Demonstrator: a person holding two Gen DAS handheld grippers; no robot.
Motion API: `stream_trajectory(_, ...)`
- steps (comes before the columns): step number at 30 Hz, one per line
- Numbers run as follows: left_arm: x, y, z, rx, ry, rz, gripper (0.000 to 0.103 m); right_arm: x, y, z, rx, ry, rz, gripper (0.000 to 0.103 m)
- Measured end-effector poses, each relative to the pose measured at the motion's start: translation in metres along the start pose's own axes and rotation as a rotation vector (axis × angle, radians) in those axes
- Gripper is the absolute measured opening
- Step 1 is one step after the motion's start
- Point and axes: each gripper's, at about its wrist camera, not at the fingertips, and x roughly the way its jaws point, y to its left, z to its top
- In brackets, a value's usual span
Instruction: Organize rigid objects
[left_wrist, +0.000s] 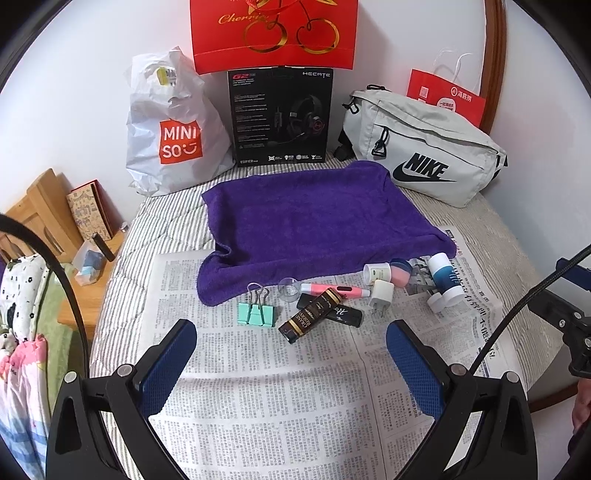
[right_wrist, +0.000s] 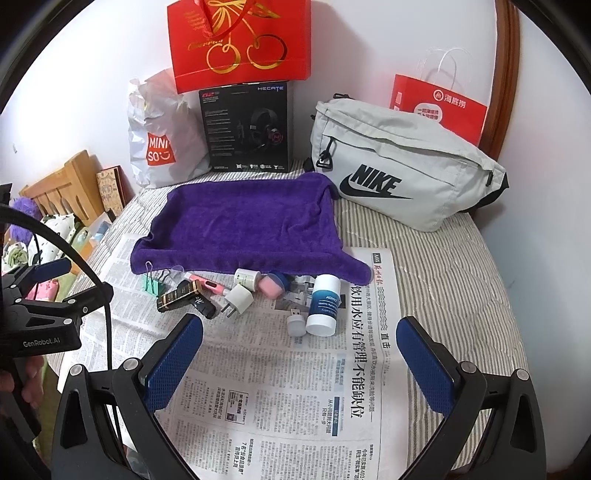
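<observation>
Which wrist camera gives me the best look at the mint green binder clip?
The left wrist view. The mint green binder clip lies in the open on the newspaper, body and wire handles fully visible. In the right wrist view the clip sits near the left edge, smaller and partly hidden behind the dark gold-lettered box.

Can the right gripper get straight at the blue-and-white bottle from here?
Probably yes. The right gripper is open and empty, and the blue-and-white bottle lies just ahead on the newspaper with bare paper between. Only the small white USB light sits against its left side.
</observation>
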Motion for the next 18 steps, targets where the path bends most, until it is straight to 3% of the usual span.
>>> stream_trajectory(7, 0.022, 0.008, -0.003, -0.014, -0.015, -0.01, 0.103, 0.016, -0.007, -0.003, 0.014, 0.009, -0.005, 0.103)
stream_trajectory(13, 0.06, 0.024, -0.009, 0.0, 0.031, 0.049, 0.103, 0.035, -0.019, -0.007, 0.059, 0.028, 0.01, 0.103)
stream_trajectory(18, 0.092, 0.045, -0.014, -0.05, 0.052, 0.026, 0.103, 0.053, -0.022, -0.009, 0.048, 0.057, 0.042, 0.103)
